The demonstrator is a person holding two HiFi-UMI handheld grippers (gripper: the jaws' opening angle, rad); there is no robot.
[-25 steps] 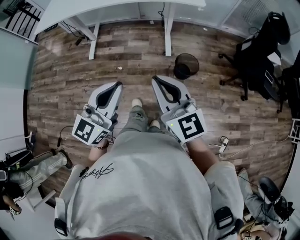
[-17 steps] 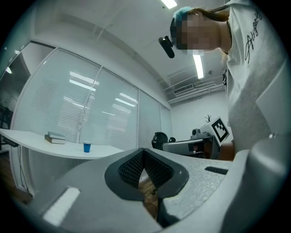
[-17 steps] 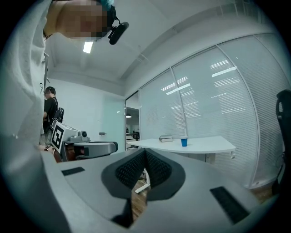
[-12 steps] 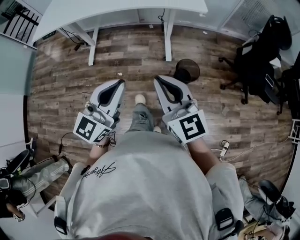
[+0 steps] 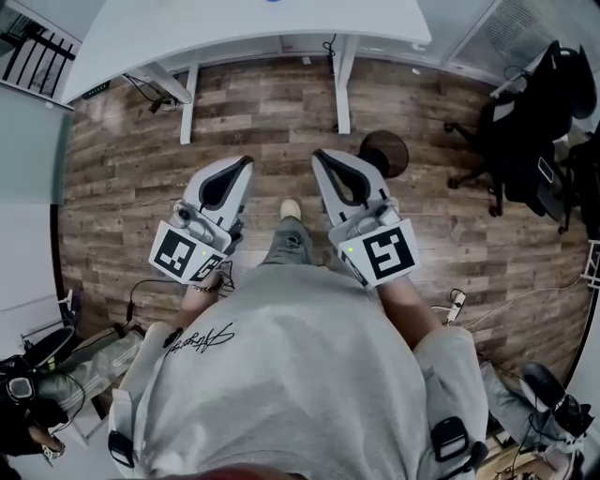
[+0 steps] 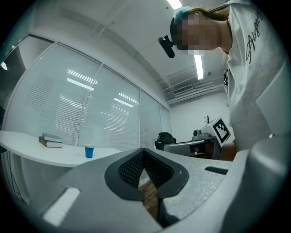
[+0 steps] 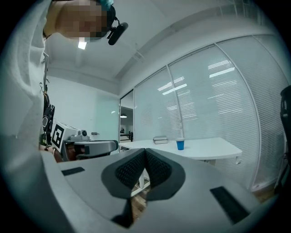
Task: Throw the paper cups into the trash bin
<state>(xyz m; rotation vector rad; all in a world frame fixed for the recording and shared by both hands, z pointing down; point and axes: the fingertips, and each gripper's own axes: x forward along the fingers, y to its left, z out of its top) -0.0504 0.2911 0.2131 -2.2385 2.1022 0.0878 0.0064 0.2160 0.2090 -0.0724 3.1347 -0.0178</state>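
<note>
One blue paper cup [image 7: 180, 144] stands upright on the white desk [image 5: 234, 28], well ahead of both grippers. Left gripper [image 5: 241, 162] and right gripper [image 5: 320, 155] point toward the desk, each with its jaws pressed together on nothing. In the left gripper view the cup lies left of the jaw line; in the right gripper view it lies slightly right of it. The cup thus sits roughly between the two, and neither hand is plainly nearer. A black mesh trash bin [image 5: 385, 155] stands on the wood floor, right of centre in the upper part of the head view, just beside the right gripper's tip.
</note>
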